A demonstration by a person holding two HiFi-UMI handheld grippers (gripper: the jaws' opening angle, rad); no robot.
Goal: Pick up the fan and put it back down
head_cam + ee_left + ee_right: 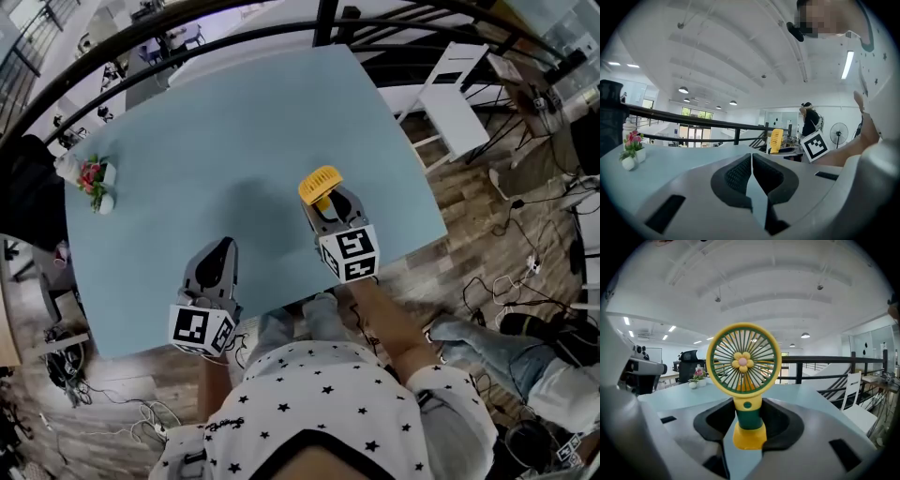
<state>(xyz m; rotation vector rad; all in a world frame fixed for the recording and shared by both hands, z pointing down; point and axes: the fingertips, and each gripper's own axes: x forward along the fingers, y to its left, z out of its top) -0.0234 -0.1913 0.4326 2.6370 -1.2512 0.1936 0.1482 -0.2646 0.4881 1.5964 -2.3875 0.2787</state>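
- The right gripper point(749, 420) has its 2 jaws set fairly wide and pressed on the green stem of the fan point(743, 363). The fan stands upright between them, its yellow grille facing the gripper's camera.
- The fan is over the near right part of the pale blue table point(234, 122); whether its yellow base touches the top I cannot tell.
- The left gripper point(751, 171) is off to the left, near the table's front edge, its 2 jaws closed together on nothing.
- A small pot of flowers point(97, 178) stands by the table's left edge, well apart from both grippers.
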